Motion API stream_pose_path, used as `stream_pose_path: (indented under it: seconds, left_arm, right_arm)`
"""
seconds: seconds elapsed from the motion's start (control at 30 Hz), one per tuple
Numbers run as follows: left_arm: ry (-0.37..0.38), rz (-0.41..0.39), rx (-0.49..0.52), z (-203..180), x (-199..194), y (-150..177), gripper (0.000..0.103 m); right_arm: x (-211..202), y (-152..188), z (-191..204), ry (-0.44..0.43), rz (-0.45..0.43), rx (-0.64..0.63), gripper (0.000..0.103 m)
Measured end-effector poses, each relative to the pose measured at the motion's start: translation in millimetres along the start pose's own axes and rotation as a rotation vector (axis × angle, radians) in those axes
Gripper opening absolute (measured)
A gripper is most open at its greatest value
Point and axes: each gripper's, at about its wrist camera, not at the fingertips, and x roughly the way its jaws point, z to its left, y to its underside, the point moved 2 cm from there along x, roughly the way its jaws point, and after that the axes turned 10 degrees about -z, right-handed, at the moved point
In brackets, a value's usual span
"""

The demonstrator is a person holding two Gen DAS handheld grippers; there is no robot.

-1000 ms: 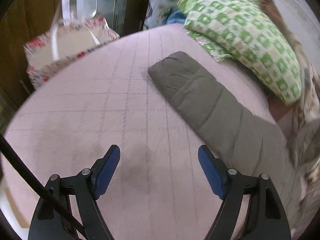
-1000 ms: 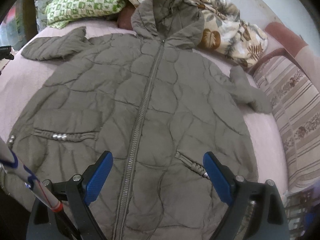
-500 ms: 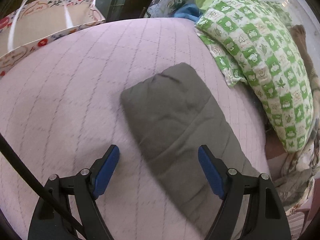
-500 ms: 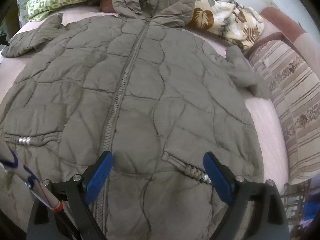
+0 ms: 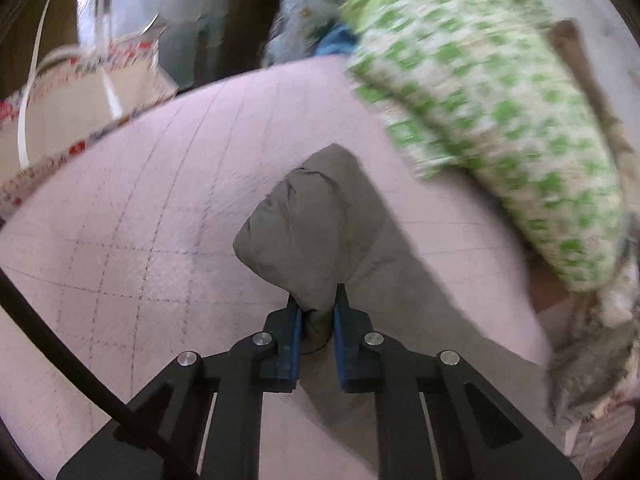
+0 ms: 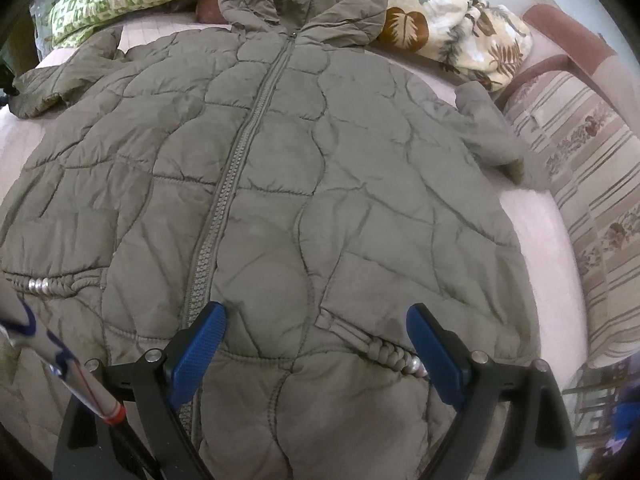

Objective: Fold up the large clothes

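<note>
An olive quilted hooded jacket lies front up, zipped, spread on a pink bed. Its left sleeve is bunched and lifted in the left wrist view, and shows crumpled at the far left of the right wrist view. My left gripper is shut on the end of that sleeve. My right gripper is open, hovering over the jacket's lower front just right of the zipper. The right sleeve lies flat at the right.
A green checked pillow lies beyond the left sleeve. A leaf-print blanket is bunched by the hood. A striped cushion borders the bed's right side. A floral bag stands off the bed's left edge.
My left gripper has closed on the left sleeve's end and lifted it, so the sleeve is bunched. My right gripper has moved slightly forward over the jacket, still open.
</note>
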Motion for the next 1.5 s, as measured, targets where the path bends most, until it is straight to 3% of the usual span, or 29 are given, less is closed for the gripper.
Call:
stream_pose_path:
  seconds: [0.17, 0.3, 0.43, 0.63, 0.7, 0.73, 0.87, 0.93, 1.03, 1.13, 1.3, 1.4, 1.5]
  left_arm:
    - [0.120, -0.060, 0.138, -63, -73, 7, 0.012]
    - [0.247, -0.081, 0.254, -126, -132, 39, 0.011]
    - [0.391, -0.040, 0.338, -188, -173, 97, 0.011]
    - [0.482, 0.080, 0.424, -241, -180, 198, 0.011]
    - [0.465, 0.106, 0.466, -249, -173, 232, 0.013]
    - [0.421, 0.113, 0.507, -252, -167, 253, 0.014]
    - [0.345, 0.194, 0.624, -251, -153, 306, 0.037]
    - [0.400, 0.246, 0.601, -240, -161, 318, 0.040]
    - [0.476, 0.261, 0.573, -218, -187, 320, 0.059]
    - [0.476, 0.150, 0.584, -191, -216, 313, 0.063]
    - [0.281, -0.101, 0.604, -147, -222, 284, 0.066]
    - [0.205, -0.136, 0.553, -121, -204, 262, 0.066]
    - [0.140, -0.128, 0.499, -99, -182, 235, 0.066]
  right_arm:
    - [-9, 3, -7, -0.023, -0.030, 0.022, 0.094]
    - [-19, 8, -20, -0.044, -0.050, 0.071, 0.094]
    - [-30, 16, -41, -0.049, -0.070, 0.134, 0.094]
    - [-40, 30, -69, -0.047, -0.084, 0.193, 0.094]
    - [-41, 34, -79, -0.046, -0.083, 0.215, 0.094]
    - [-42, 37, -85, -0.046, -0.082, 0.230, 0.094]
    - [-44, 42, -100, -0.046, -0.080, 0.264, 0.094]
    - [-47, 41, -105, -0.048, -0.086, 0.272, 0.094]
    - [-49, 37, -108, -0.061, -0.094, 0.272, 0.094]
    - [-47, 22, -100, -0.125, -0.099, 0.273, 0.094]
    - [-27, -25, -69, -0.328, -0.118, 0.315, 0.094]
    - [-7, -62, -45, -0.424, -0.145, 0.345, 0.094]
    - [31, -99, -22, -0.498, -0.113, 0.394, 0.094]
